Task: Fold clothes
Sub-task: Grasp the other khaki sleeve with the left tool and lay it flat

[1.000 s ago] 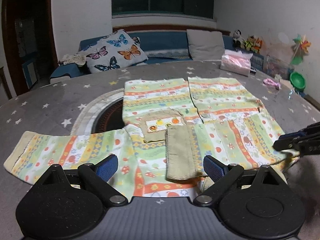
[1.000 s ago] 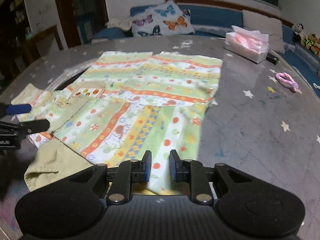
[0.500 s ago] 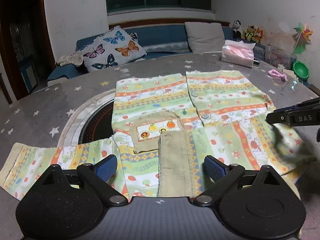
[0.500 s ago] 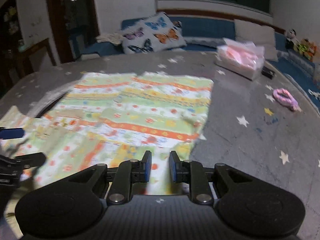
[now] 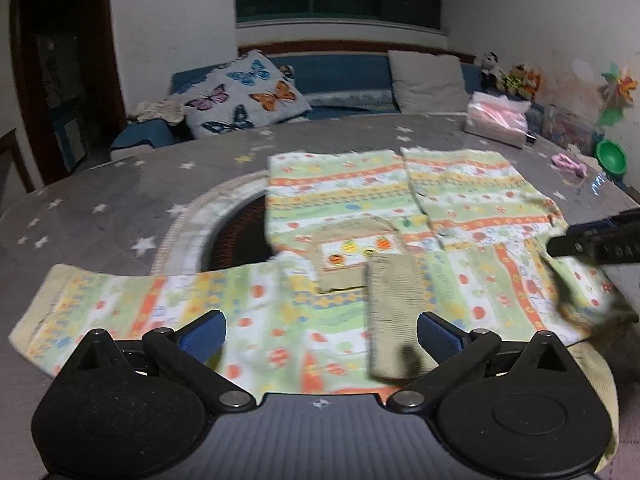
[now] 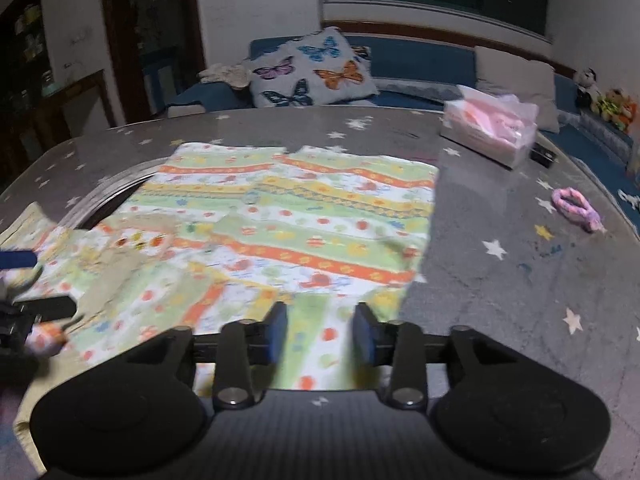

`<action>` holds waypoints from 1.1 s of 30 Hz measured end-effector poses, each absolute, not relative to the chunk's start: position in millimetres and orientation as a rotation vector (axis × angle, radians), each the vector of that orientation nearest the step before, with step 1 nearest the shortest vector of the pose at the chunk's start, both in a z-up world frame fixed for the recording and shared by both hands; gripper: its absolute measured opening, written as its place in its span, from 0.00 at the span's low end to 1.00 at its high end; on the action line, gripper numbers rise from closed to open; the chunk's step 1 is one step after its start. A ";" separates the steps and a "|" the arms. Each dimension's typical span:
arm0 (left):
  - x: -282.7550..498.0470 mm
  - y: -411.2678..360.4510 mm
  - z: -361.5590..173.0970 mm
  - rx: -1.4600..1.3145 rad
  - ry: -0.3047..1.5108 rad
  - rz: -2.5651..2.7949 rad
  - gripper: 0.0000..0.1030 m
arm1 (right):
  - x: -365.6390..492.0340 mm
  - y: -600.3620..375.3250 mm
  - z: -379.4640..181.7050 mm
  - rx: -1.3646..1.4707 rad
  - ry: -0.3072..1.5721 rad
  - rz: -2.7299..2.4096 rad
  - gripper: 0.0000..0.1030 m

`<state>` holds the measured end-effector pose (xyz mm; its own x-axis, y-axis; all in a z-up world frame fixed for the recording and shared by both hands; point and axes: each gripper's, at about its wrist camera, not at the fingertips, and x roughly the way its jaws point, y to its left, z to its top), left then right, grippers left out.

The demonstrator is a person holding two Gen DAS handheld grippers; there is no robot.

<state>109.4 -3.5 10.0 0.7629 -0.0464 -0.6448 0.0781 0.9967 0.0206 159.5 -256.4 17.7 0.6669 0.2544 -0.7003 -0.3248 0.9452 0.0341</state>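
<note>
A child's patterned shirt in green, orange and yellow stripes lies spread on the grey star-print table. Its right sleeve is folded across the front, with the khaki cuff near the chest pocket. The left sleeve lies stretched out to the left. My left gripper is open wide, just above the shirt's near edge. My right gripper is open over the folded sleeve fabric; it also shows in the left wrist view. The shirt also shows in the right wrist view.
A pink tissue box and a pink hair tie lie on the table's right side. A green bowl sits at the far right edge. A sofa with a butterfly pillow stands behind the table.
My right gripper, shut on the sleeve before, has opened and let the fabric go. The folded sleeve now rests across the shirt. The left gripper stayed open.
</note>
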 end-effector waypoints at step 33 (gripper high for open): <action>86.9 207.1 -1.9 -0.213 0.664 0.381 0.68 | 117.5 -141.2 11.9 -0.279 0.748 0.552 0.70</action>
